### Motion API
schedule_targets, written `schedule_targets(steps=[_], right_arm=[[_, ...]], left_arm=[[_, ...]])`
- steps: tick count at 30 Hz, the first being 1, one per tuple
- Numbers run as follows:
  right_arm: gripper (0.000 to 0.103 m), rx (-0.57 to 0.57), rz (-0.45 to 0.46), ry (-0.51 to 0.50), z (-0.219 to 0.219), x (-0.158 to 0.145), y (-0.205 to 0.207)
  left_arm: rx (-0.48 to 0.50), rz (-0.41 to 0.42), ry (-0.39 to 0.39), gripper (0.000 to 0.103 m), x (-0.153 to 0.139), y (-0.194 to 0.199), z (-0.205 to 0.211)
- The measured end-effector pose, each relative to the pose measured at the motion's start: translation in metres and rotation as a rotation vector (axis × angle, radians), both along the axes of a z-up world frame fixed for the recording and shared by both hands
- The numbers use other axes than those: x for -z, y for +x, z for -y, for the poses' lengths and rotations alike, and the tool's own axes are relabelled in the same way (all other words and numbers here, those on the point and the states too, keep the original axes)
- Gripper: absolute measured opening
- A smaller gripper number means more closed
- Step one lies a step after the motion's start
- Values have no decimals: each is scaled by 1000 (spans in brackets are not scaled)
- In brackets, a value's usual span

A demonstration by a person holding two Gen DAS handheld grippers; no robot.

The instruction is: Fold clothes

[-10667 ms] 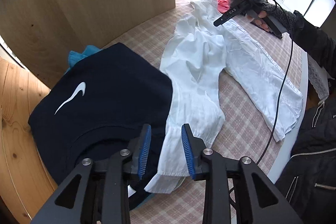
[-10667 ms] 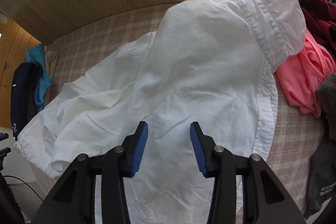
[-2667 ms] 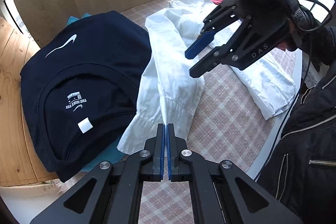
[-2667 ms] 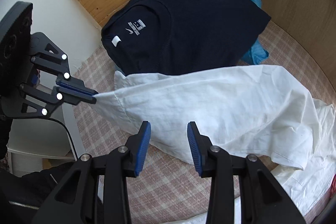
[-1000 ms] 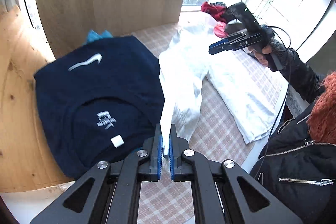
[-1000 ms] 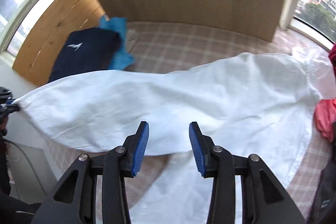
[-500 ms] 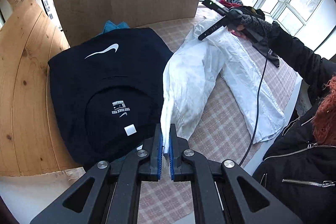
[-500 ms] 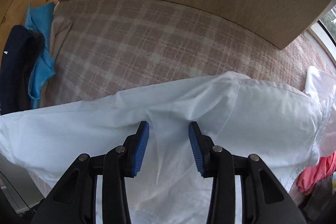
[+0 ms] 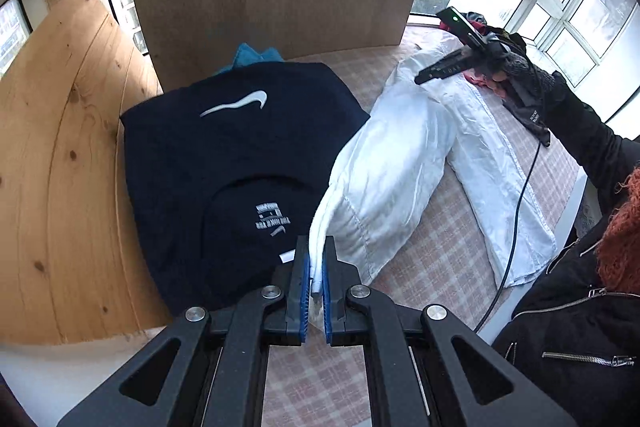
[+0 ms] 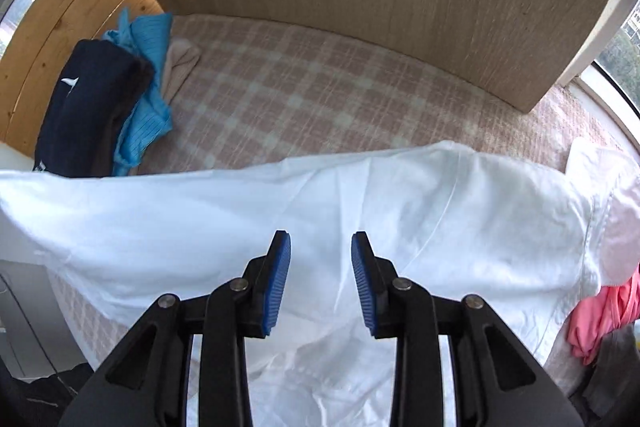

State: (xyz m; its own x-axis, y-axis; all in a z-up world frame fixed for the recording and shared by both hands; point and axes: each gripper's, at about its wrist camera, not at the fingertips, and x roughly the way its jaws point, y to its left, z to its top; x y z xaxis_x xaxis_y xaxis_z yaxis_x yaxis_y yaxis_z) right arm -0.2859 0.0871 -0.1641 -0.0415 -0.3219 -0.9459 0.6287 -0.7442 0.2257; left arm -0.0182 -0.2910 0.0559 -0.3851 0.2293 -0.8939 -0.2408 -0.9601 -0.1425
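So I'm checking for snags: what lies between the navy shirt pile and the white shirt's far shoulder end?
In the right wrist view, only bare checked cover lies between the navy shirt pile and the white shirt.

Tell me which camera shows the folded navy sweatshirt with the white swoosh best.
The left wrist view: the navy sweatshirt lies nearly whole, face-up, its swoosh and neck label readable. The right wrist view shows only its side edge at far left, stacked on a blue garment.
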Motion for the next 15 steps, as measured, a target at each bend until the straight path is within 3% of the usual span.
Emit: schedule_targets(steps=[4,9,15], right_arm=[[31,-18,95,-58,-17,3,28],[31,41,105,15,-3,48,21],[32,115,71,-63,-32,29,34]], left_arm=[[7,-54,3,4,-27,-16,3],[74,-114,24,4,-56,-22,-27],[237,-161,47,4,-85,6,-103]])
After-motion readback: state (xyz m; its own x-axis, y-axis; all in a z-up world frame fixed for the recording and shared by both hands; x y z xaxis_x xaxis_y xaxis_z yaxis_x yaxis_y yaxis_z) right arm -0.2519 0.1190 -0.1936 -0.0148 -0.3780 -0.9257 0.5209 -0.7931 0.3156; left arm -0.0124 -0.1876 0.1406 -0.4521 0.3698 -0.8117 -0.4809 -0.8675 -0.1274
